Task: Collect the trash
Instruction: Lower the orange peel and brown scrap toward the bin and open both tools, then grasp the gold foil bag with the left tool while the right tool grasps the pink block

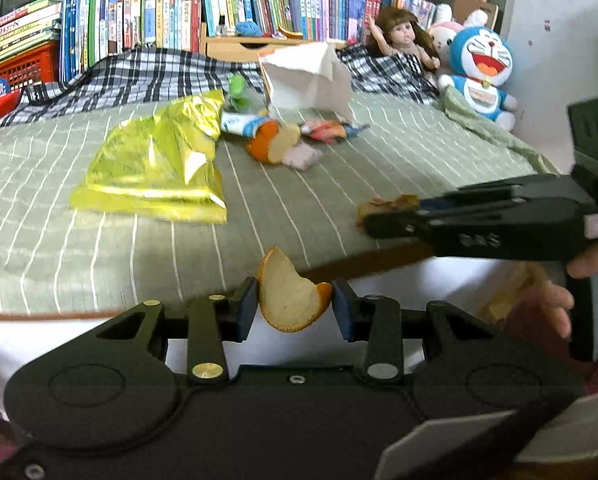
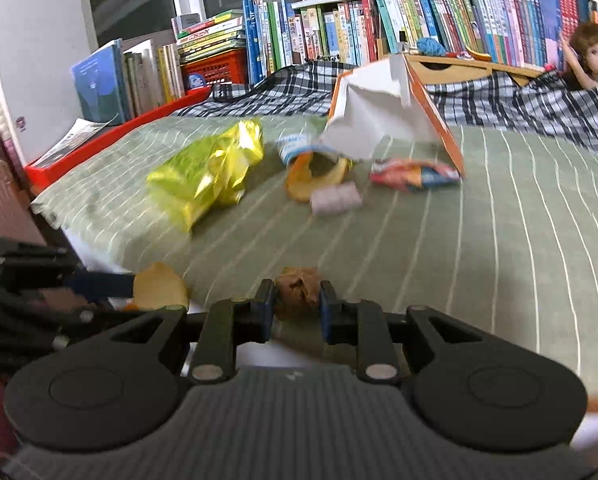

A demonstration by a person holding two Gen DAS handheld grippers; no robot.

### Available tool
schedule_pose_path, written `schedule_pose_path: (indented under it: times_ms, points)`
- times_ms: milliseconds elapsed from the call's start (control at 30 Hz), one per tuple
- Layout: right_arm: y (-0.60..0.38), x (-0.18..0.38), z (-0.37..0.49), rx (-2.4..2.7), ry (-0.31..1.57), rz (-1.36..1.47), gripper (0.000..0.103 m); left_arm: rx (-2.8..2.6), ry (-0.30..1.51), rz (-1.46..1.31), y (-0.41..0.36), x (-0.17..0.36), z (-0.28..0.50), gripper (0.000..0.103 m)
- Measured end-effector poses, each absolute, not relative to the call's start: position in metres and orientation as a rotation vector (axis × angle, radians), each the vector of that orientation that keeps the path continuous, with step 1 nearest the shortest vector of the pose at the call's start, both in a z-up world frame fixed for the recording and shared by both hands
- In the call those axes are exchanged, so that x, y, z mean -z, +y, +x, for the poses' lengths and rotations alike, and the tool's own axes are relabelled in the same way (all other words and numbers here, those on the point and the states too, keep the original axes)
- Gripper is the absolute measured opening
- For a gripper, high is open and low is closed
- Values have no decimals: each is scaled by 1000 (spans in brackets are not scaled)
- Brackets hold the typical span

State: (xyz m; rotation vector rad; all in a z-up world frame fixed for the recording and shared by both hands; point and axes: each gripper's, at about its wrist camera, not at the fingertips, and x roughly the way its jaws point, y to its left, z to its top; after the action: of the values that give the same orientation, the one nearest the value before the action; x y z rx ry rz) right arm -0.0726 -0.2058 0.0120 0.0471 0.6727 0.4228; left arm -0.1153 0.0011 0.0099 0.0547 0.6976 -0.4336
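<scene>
My left gripper is shut on a curved piece of orange peel, held above the near edge of the bed. My right gripper is shut on a crumpled brown scrap; in the left wrist view the right gripper reaches in from the right with that brown scrap at its tips. In the right wrist view the left gripper comes in at the lower left with the peel. More trash lies further back on the green striped sheet: a yellow foil bag, orange peel, candy wrappers and a white paper bag.
Books line the far side behind a checked blanket. A doll and a blue plush toy sit at the back right. A red tray edges the bed's left side. A person's fingers show at the right.
</scene>
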Motion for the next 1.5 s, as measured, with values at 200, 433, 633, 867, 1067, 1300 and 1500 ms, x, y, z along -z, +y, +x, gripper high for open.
schedule_pose_path:
  times_ms: [200, 433, 633, 867, 1067, 1300, 1500]
  points:
    - [-203, 14, -113, -457, 754, 37, 28, 437, 786, 64, -3, 15, -140, 38]
    - [-188, 65, -128, -481, 897, -3, 30, 402, 948, 97, -14, 73, -147, 38]
    - [-184, 82, -128, -489, 938, -6, 42, 376, 1040, 102, -18, 107, -145, 40]
    - [-188, 83, -123, -491, 938, 11, 65, 356, 1033, 105, -18, 108, -143, 56]
    - [-194, 74, -119, -475, 911, 26, 67, 341, 1002, 87, -15, 95, -137, 79]
    - [-205, 35, -110, -457, 785, 20, 67, 332, 852, 70, -5, 46, -135, 83]
    - [-210, -8, -88, -415, 632, -11, 70, 298, 646, 33, 9, -17, -125, 91]
